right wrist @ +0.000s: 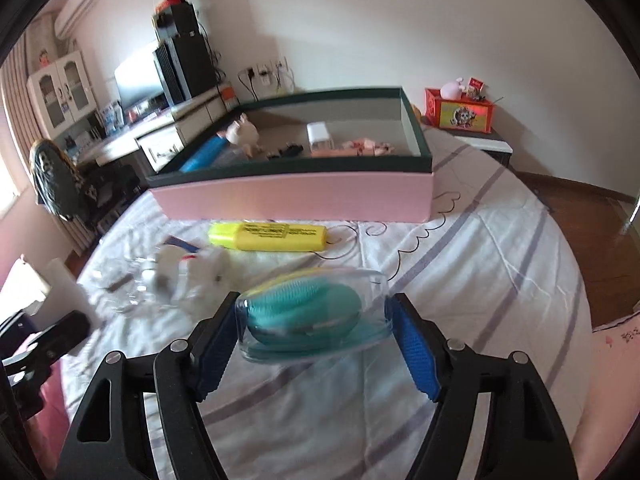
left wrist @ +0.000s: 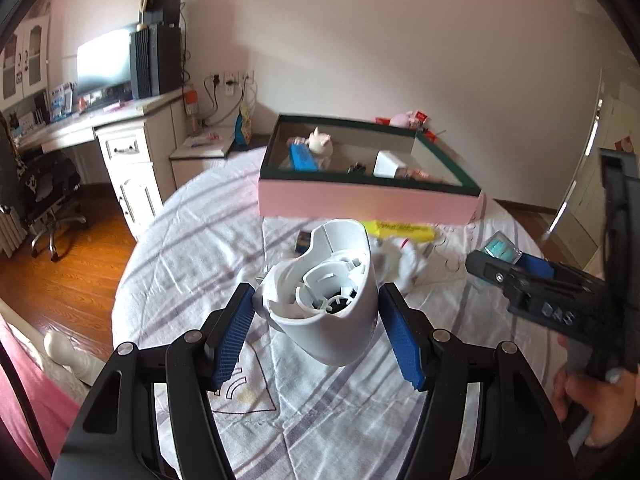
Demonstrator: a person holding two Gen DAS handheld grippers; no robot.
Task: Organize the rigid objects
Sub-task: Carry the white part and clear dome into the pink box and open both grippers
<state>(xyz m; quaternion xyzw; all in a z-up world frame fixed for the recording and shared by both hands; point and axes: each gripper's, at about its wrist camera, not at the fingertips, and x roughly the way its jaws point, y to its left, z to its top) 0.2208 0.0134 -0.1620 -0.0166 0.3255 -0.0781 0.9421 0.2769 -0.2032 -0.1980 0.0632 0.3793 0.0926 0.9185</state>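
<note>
Left wrist view: left gripper (left wrist: 318, 320) pinches a white plastic housing (left wrist: 328, 292), blue pads (left wrist: 236, 336) pressed on both flanks. Housing sits between the fingers, lifted off the bedsheet (left wrist: 192, 248), open hollow end facing the camera, long axis running forward along the fingers. Pink box (left wrist: 368, 200) lies straight ahead beyond the fingertips, dark green rim, already holding a pig figurine (left wrist: 320, 144), a blue item and a white block. Yellow highlighter (left wrist: 404, 231) lies just past the housing, in front of the box wall. Right gripper (left wrist: 496, 270) shows off to the right of the fingers, a hand (left wrist: 592, 404) on its grip.

Right wrist view: right gripper (right wrist: 312, 328) has a clear case with a teal brush (right wrist: 312, 308) between its pads; both pads look in contact with the case ends, so I read it as gripped, though blur makes it less than certain. Case long axis runs across the fingers, side to side. Pink box is ahead and slightly left of the fingertips; highlighter lies between case and box, long axis parallel to the near box wall. A blurred white toy (right wrist: 192, 276) lies ahead-left of the fingers.

Judgement: both loads go forward over the near wall; the left looks nearer to the box.

Surface: soft striped bedsheet, wrinkled. Room: bedroom, desk (left wrist: 100, 120) with monitor far left, wood floor.
</note>
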